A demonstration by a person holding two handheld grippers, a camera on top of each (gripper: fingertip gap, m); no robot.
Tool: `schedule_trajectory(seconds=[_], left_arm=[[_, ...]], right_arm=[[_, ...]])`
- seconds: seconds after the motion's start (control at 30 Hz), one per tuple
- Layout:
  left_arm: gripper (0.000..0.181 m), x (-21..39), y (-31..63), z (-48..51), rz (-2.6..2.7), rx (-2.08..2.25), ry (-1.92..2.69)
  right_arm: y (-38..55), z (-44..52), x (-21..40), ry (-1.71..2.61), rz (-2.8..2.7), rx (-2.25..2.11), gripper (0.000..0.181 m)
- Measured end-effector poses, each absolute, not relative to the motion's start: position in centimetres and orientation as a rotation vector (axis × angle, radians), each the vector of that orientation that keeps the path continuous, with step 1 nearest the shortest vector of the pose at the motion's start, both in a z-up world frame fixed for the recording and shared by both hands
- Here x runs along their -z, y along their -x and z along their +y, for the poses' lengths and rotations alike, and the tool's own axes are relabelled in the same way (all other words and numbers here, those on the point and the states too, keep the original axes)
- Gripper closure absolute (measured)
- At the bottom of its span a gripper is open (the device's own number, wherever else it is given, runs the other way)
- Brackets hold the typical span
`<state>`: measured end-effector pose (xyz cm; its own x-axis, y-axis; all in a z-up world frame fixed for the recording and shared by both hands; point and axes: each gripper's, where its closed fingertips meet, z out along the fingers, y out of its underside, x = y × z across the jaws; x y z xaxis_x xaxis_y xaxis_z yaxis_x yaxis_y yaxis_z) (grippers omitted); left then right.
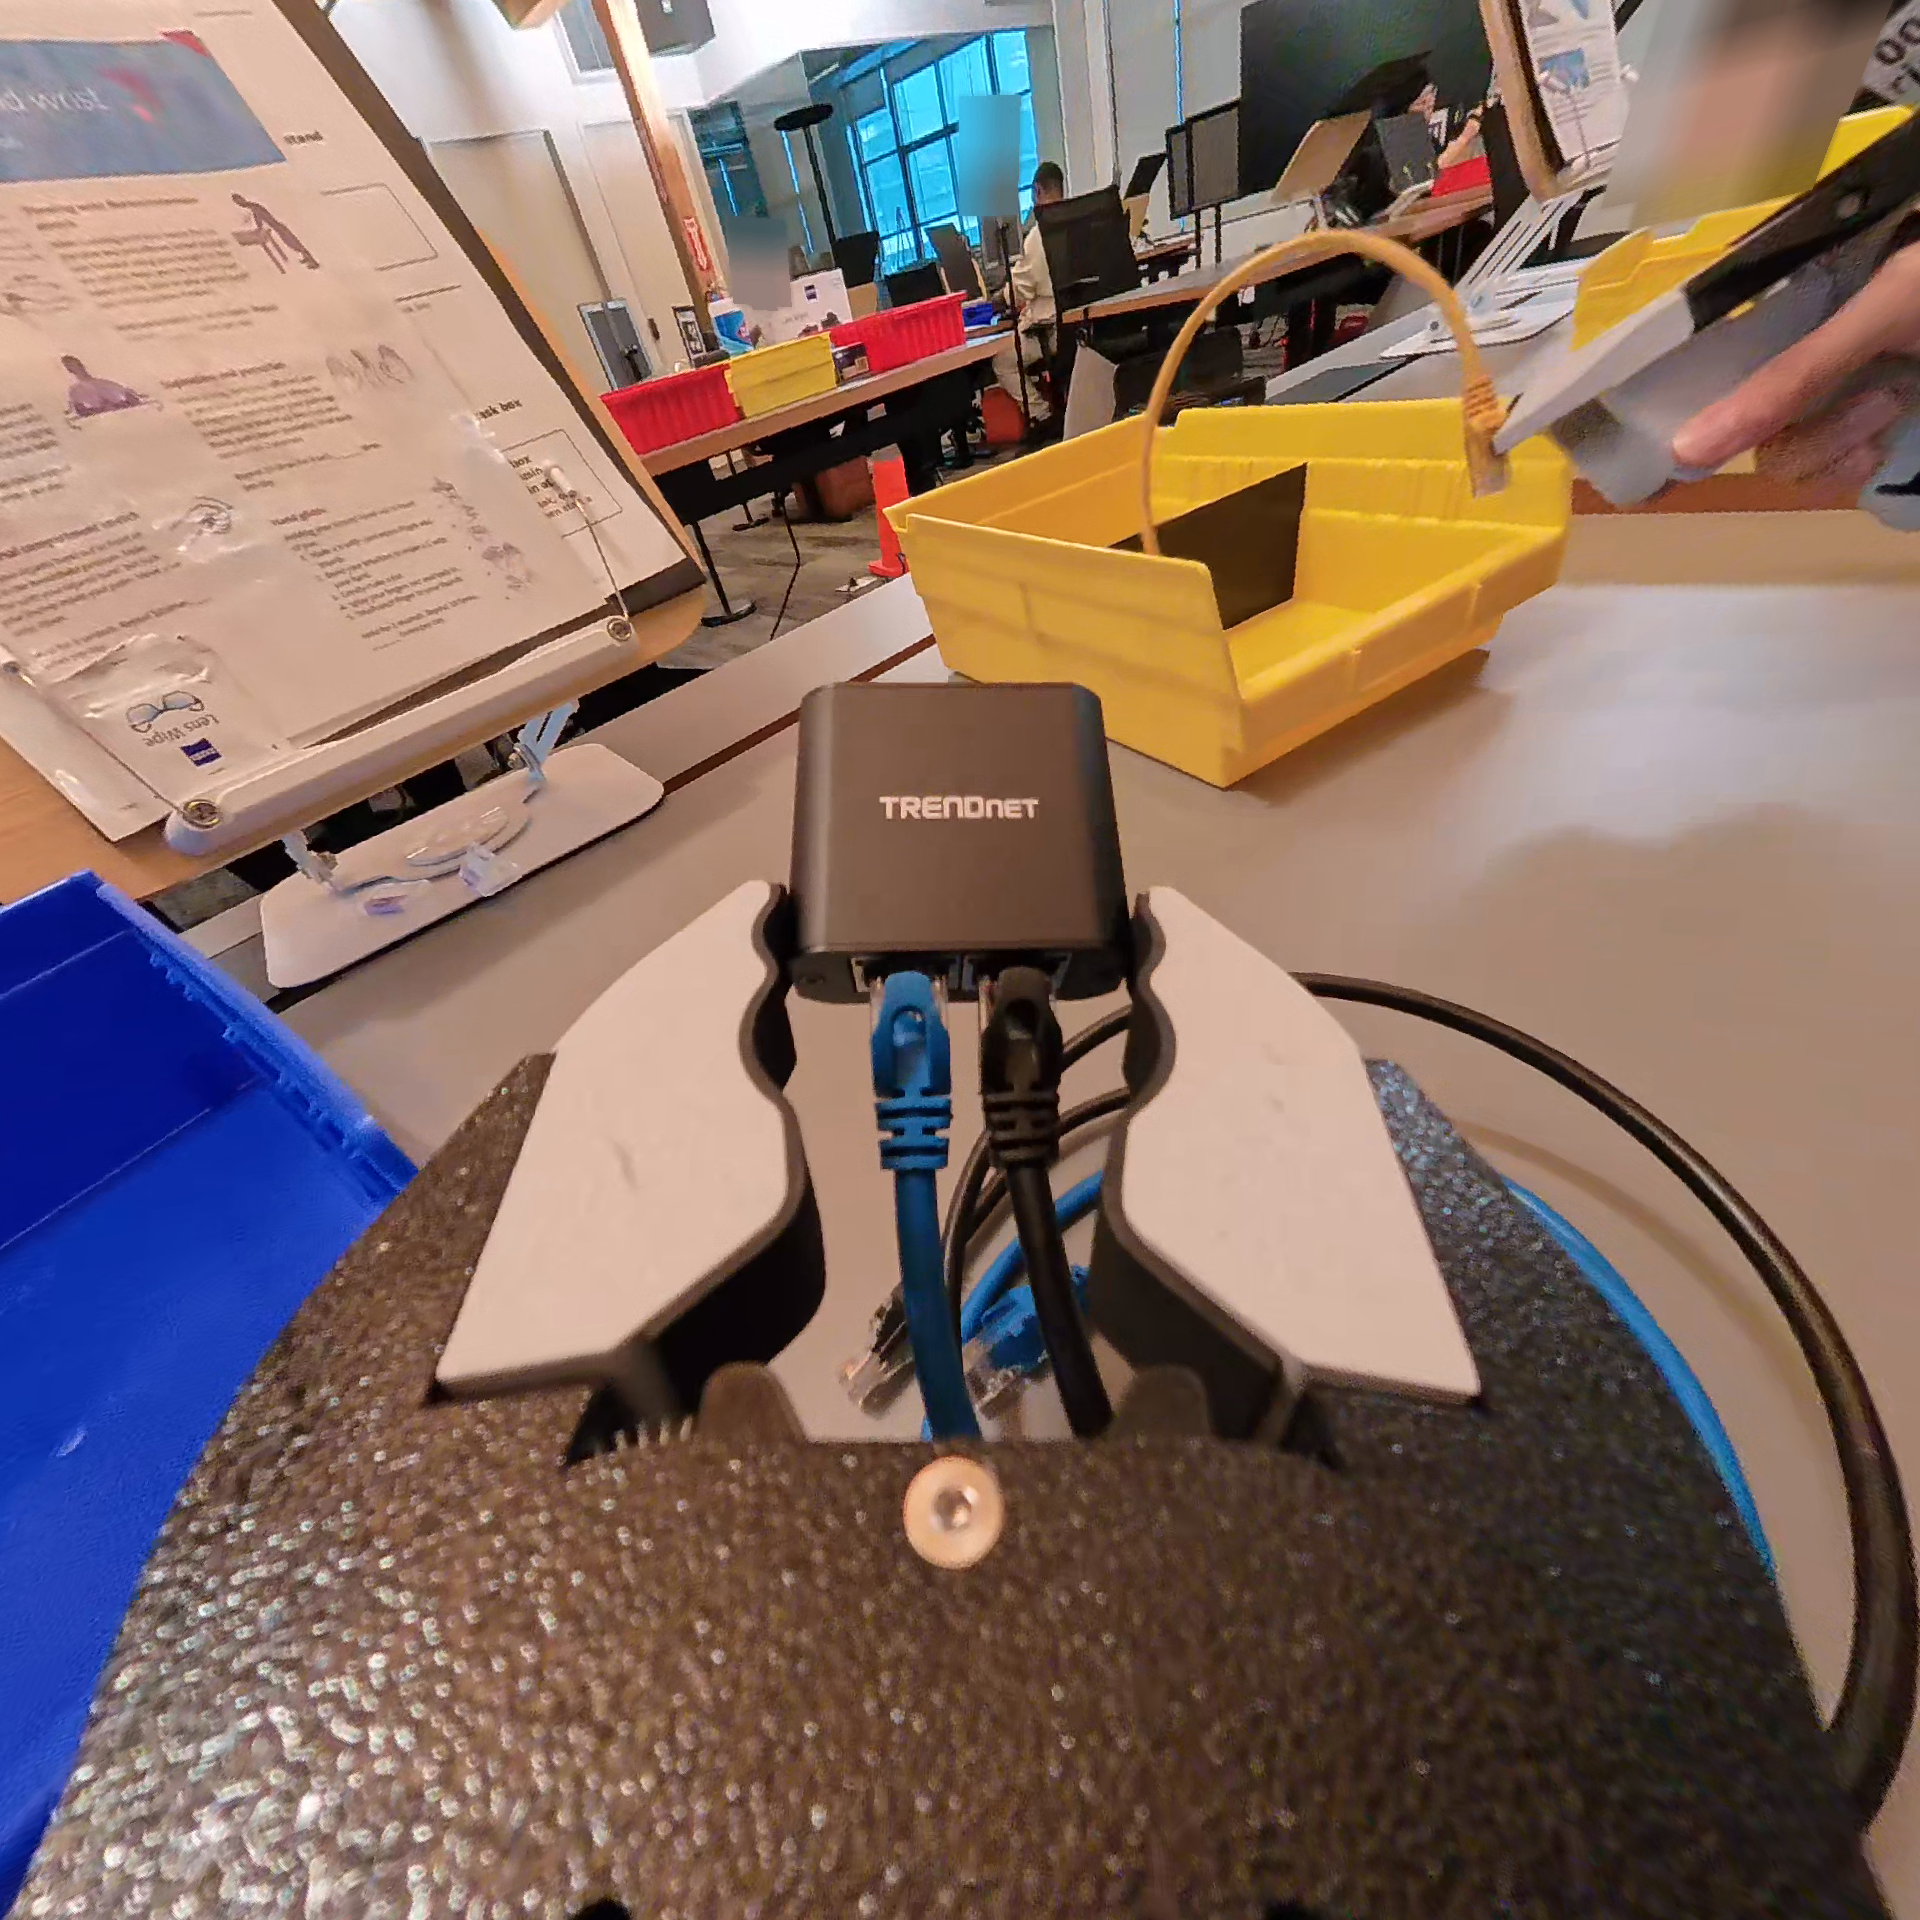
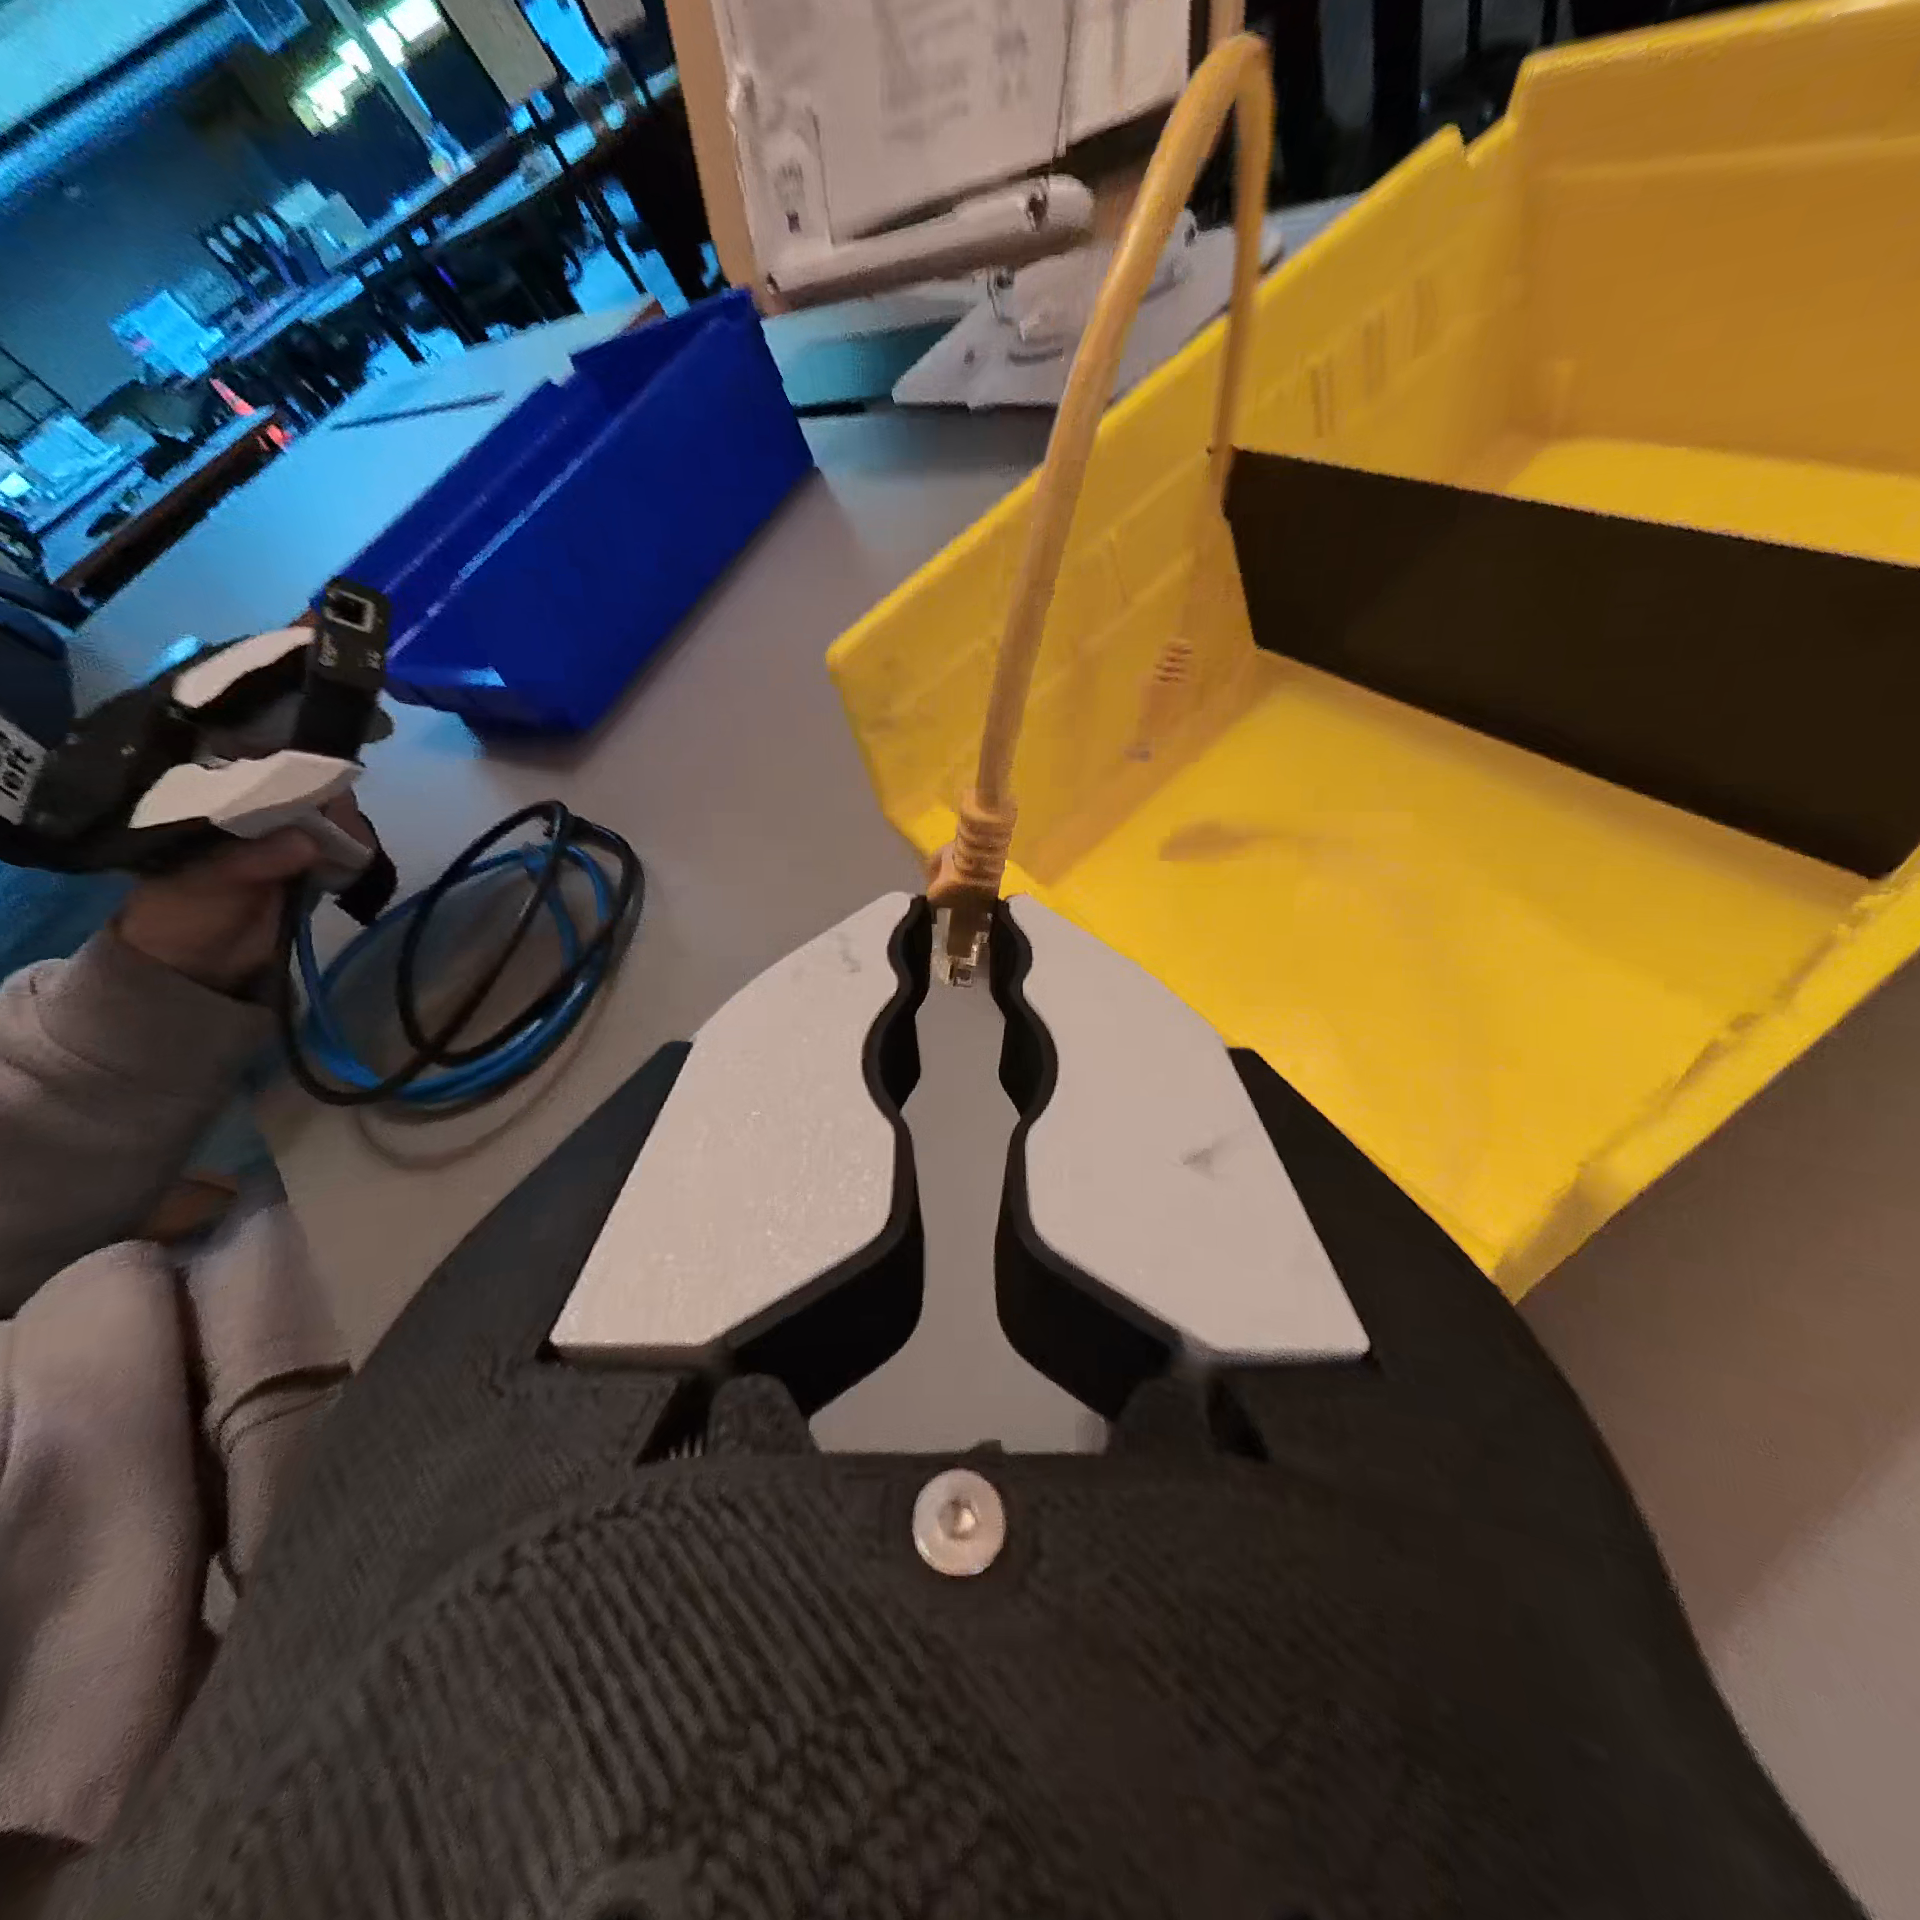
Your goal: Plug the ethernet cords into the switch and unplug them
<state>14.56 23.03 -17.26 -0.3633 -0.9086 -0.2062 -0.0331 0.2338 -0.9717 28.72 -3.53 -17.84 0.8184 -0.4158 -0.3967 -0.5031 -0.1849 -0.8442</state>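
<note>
My left gripper (image 1: 958, 935) is shut on the black switch (image 1: 951, 821) and holds it above the table. A blue cord (image 1: 914, 1091) and a black cord (image 1: 1023, 1081) are plugged into its near ports. My right gripper (image 2: 958, 925) is shut on the plug of a yellow cord (image 2: 1049, 540), whose loop arches up and drops into the yellow bin (image 2: 1382, 966). The right gripper with the yellow plug (image 1: 1484, 436) shows at upper right in the left wrist view. The left gripper with the switch (image 2: 348, 665) shows at far left in the right wrist view.
A blue bin (image 1: 135, 1195) stands at the left. The yellow bin (image 1: 1247, 623) has a black divider (image 1: 1236, 540). A tilted document stand (image 1: 312, 436) is at back left. Blue and black cable coils (image 2: 468, 966) lie on the grey table (image 1: 1558, 831). Left tips to right tips: about 30 centimetres.
</note>
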Motion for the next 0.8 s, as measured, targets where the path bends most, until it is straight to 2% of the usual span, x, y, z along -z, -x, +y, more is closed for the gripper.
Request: schedule_trajectory(seconds=[0.13, 0.23, 0.27, 0.33, 0.37, 0.4, 0.5, 0.63, 0.8], left_arm=[[0.120, 17.5, -14.5, 22.5, 1.642, 1.264, 0.893], [0.120, 17.7, -14.5, 22.2, 1.649, 1.274, 0.892], [0.120, 17.7, -14.5, 22.2, 1.653, 1.272, 0.891], [0.120, 17.9, -14.6, 22.1, 1.665, 1.277, 0.890], [0.120, 17.9, -14.6, 22.1, 1.667, 1.285, 0.891], [0.120, 17.9, -14.6, 22.0, 1.670, 1.294, 0.891], [0.120, 18.2, -14.5, 21.8, 1.696, 1.322, 0.903], [0.120, 17.9, -14.4, 21.6, 1.688, 1.350, 0.903], [0.120, 17.6, -14.2, 21.1, 1.722, 1.275, 0.835]], right_arm=[[-32.4, -4.4, 18.5, 1.841, 0.824, 0.146, 0.156], [-35.3, -6.5, 18.9, 1.854, 0.944, 0.494, 0.142], [-35.8, -7.1, 18.8, 1.847, 0.970, 0.575, 0.131], [-36.3, -7.9, 17.7, 1.796, 0.982, 0.689, 0.126], [-36.1, -7.7, 17.0, 1.778, 0.965, 0.708, 0.113], [-35.6, -7.0, 16.4, 1.775, 0.933, 0.695, 0.108], [-31.4, -0.8, 15.0, 1.777, 0.693, 0.432, 0.109], [-22.0, 10.2, 13.7, 1.629, 0.428, -0.208, 0.115], [-14.9, 18.4, 15.5, 1.467, 0.479, -0.766, 0.131]])
